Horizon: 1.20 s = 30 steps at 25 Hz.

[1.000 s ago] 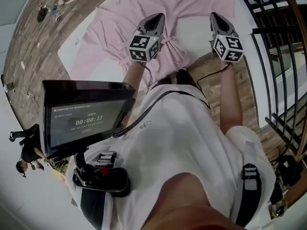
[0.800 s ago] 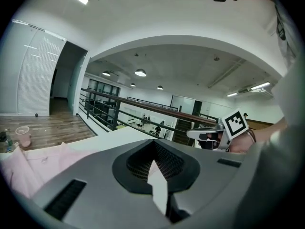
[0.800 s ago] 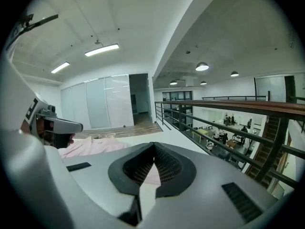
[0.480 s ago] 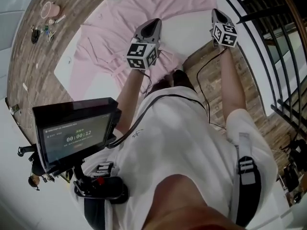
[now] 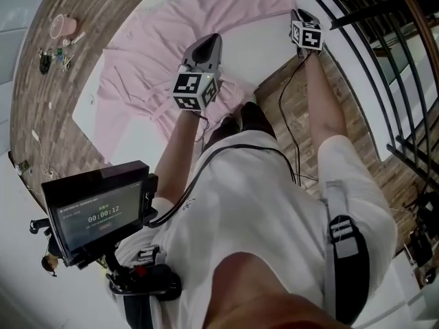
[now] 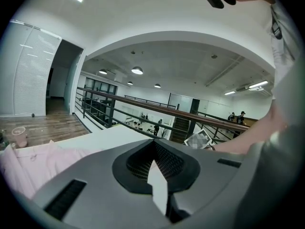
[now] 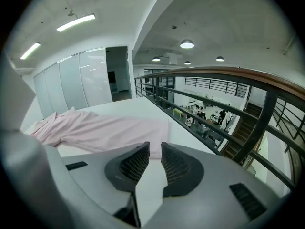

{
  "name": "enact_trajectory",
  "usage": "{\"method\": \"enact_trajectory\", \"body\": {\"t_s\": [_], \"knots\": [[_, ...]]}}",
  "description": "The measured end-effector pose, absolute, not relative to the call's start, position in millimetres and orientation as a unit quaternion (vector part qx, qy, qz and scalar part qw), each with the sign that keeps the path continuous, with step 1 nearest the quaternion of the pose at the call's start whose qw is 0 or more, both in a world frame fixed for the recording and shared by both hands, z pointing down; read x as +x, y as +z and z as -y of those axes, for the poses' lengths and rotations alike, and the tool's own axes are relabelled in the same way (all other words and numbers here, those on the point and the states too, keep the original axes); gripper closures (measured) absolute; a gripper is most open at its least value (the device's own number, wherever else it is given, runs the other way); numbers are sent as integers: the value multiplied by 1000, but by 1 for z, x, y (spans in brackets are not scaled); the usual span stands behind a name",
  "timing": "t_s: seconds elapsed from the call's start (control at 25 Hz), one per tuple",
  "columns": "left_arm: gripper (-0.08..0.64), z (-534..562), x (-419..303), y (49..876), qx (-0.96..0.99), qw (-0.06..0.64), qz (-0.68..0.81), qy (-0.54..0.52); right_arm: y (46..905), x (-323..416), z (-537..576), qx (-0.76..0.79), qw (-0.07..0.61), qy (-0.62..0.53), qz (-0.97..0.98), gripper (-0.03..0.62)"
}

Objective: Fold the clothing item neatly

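While left gripper [image 5: 210, 41] stays closed, right gripper [image 5: 297, 14] fingers [image 7: 133, 163] just parted narrowly near shirt [image 5: 151, 43]

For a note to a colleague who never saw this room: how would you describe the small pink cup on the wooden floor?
Find the large white surface where the pale pink garment lies spread, then look at the brown wooden plank floor past its far left side. The small round pink cup stands there, the only pink thing among a few small dark scattered objects.
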<state>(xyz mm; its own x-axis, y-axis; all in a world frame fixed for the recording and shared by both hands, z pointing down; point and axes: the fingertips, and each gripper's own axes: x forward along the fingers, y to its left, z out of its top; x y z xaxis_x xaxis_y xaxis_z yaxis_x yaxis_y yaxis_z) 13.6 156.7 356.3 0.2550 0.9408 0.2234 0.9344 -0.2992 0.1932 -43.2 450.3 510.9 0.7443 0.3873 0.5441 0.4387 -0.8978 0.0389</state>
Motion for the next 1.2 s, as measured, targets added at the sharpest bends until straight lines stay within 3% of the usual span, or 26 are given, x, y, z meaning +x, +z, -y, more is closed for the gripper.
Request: {"method": "enact_trajectory", "body": {"t_s": [0.8,1.2], "knots": [[558,-162,12,349,796,11,-585,156,535,-38,-456,-908,77,-339,233,497],[558,-164,12,352,796,9,-584,159,525,-32,-447,-916,59,-332,216,549]]}}
